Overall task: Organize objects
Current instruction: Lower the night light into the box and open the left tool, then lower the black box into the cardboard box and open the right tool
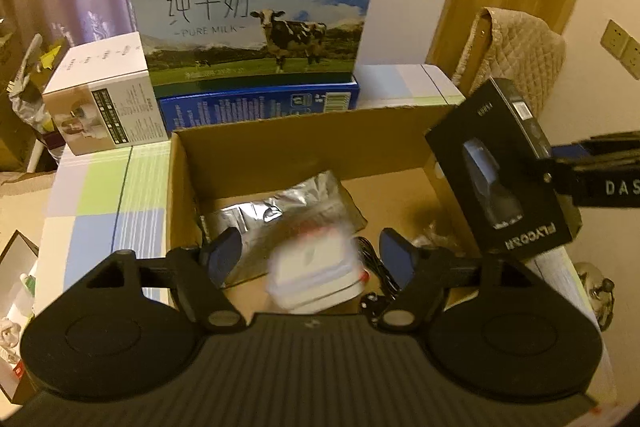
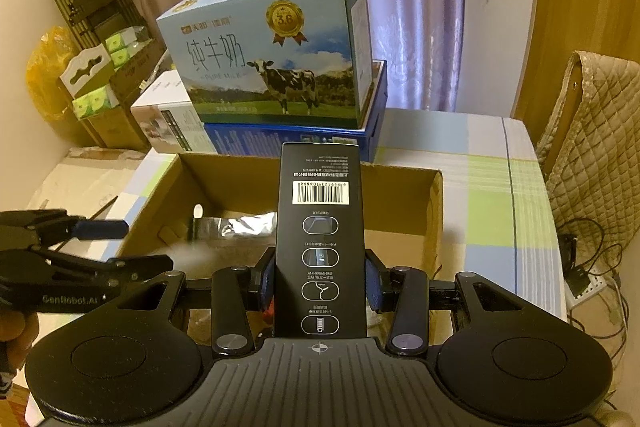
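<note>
An open cardboard box [image 1: 300, 131] stands on the checked tablecloth and holds a silver foil pouch [image 1: 280, 215] and a black cable [image 1: 372, 267]. My left gripper [image 1: 310, 251] is open above the box. A small white container [image 1: 316, 275] shows blurred below and between its spread fingers, touching neither. From the right wrist view the left gripper [image 2: 132, 245] hangs over the cardboard box [image 2: 240, 183], with the foil pouch [image 2: 240, 227] beyond it. My right gripper [image 2: 320, 283] is shut on a tall black product box [image 2: 320, 227], held over the carton's right side; the left wrist view shows this black product box [image 1: 504, 179] tilted.
A pure-milk carton [image 1: 256, 7] sits on a flat blue box [image 1: 260, 103] behind the cardboard box, with a white box [image 1: 104, 99] to its left. A chair with a quilted cover [image 2: 600, 147] stands right of the table [image 2: 480, 187]. A power strip and cables [image 2: 588, 283] lie on the floor.
</note>
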